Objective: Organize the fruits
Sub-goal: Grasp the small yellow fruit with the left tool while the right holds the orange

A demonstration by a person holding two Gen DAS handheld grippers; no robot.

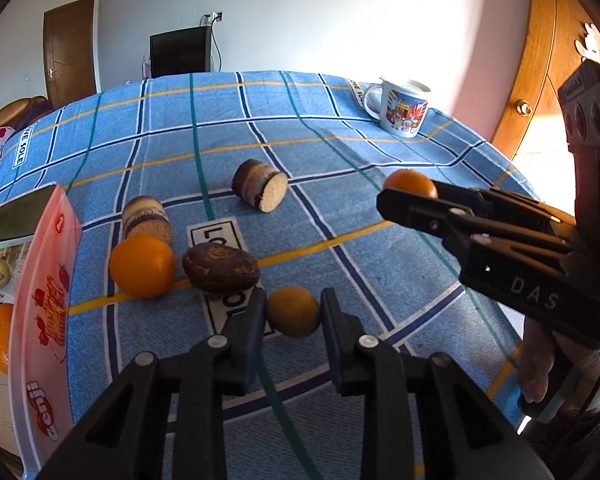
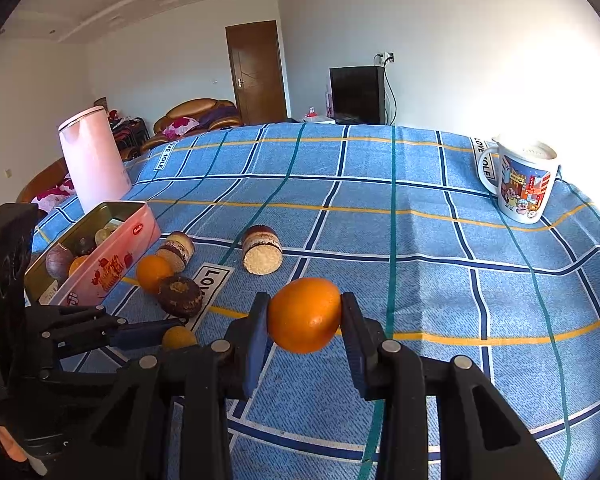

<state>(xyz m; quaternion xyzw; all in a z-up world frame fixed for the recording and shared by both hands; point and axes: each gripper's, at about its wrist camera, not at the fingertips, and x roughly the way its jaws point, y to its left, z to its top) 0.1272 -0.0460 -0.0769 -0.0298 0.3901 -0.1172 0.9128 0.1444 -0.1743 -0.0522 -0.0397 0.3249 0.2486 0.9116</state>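
A small dull-yellow fruit [image 1: 293,314] sits low on the blue checked tablecloth [image 1: 380,240], and my left gripper [image 1: 293,304] is shut on it, a pad touching each side. From the right wrist view, the same fruit [image 2: 179,338] peeks out under the left gripper [image 2: 176,330]. My right gripper [image 2: 305,308] is shut on a bright orange [image 2: 304,314], held above the cloth. In the left wrist view the right gripper [image 1: 404,196] reaches in from the right with that orange [image 1: 410,183]. Another orange [image 1: 142,266] lies loose beside the pink tin [image 1: 40,300].
The open pink tin [image 2: 100,260] holds several fruits and snacks. A chocolate cake [image 1: 220,268] and two layered cake rolls [image 1: 260,190] [image 1: 146,218] lie on the cloth. A printed mug [image 2: 524,184] stands far right, a pink kettle [image 2: 94,160] far left.
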